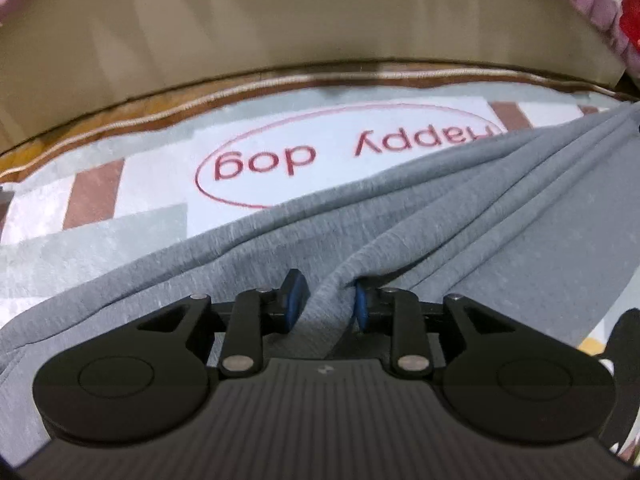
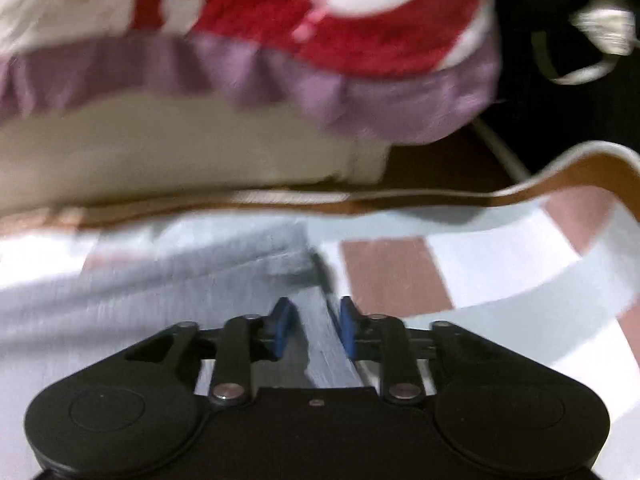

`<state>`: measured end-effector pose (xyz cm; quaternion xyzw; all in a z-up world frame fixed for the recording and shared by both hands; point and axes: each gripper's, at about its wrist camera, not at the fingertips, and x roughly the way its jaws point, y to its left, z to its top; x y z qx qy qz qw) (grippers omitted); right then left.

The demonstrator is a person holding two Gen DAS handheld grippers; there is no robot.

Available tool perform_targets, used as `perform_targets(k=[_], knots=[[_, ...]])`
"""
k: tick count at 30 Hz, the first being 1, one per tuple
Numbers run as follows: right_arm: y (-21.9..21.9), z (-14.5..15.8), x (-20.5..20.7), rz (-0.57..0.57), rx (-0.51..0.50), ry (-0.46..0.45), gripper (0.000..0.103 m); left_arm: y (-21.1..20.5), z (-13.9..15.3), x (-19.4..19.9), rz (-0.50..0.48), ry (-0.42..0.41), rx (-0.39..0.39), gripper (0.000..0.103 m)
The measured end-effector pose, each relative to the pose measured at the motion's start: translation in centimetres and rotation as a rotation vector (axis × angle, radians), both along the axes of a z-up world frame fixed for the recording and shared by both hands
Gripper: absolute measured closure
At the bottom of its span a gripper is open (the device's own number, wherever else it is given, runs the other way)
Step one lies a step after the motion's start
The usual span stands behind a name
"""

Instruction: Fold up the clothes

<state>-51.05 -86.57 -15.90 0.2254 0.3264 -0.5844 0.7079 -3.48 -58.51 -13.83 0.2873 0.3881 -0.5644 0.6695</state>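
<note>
A grey garment [image 1: 440,220] lies in long creases on a patterned mat [image 1: 120,240] printed "Happy dog". My left gripper [image 1: 327,300] points down at it. A raised fold of the grey cloth runs between its blue pads [image 1: 294,294], and the jaws stand apart around the fold, open. In the blurred right wrist view the garment [image 2: 160,292] ends at a corner near the mat's brown squares. My right gripper [image 2: 316,330] is open there, with a narrow strip of the cloth's edge lying between its pads [image 2: 348,328] and a gap showing on the left side.
Beyond the mat's brown border [image 1: 280,80] rises the beige side of a bed or sofa [image 1: 320,20] with a purple frill [image 2: 280,76] and a red and white blanket [image 2: 360,32]. The mat's right corner [image 2: 580,168] curls up. Dark clutter [image 2: 560,20] sits at the far right.
</note>
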Motion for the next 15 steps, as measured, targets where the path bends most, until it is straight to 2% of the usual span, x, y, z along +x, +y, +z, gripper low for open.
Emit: perform_targets(k=[1, 2, 5, 8, 10, 13, 15], knots=[[0.8, 0.6, 0.8, -0.044, -0.049, 0.018, 0.066, 0.9, 0.9, 0.4, 0.001, 0.030, -0.040, 0.067], [2.0, 1.4, 1.7, -0.062, -0.105, 0.025, 0.065, 2.2, 2.0, 1.0, 0.006, 0.061, -0.089, 0.058], [6.4, 3.3, 5.2, 0.050, -0.213, -0.038, 0.055, 6.9, 5.7, 3.1, 0.027, 0.110, -0.227, 0.048], [10.5, 4.4, 10.0, 0.278, -0.165, -0.112, 0.055, 11.7, 8.9, 5.4, 0.089, 0.092, -0.283, 0.046], [13.4, 4.8, 13.6, 0.447, -0.091, -0.161, 0.055, 14.7, 9.9, 7.1, 0.143, 0.054, -0.277, 0.045], [17.7, 5.3, 19.1, 0.639, -0.013, -0.211, 0.055, 19.0, 9.8, 9.3, 0.229, -0.049, -0.252, 0.045], [21.0, 5.5, 22.7, 0.758, 0.024, -0.232, 0.055, 21.1, 8.6, 10.3, 0.257, -0.070, -0.225, 0.045]])
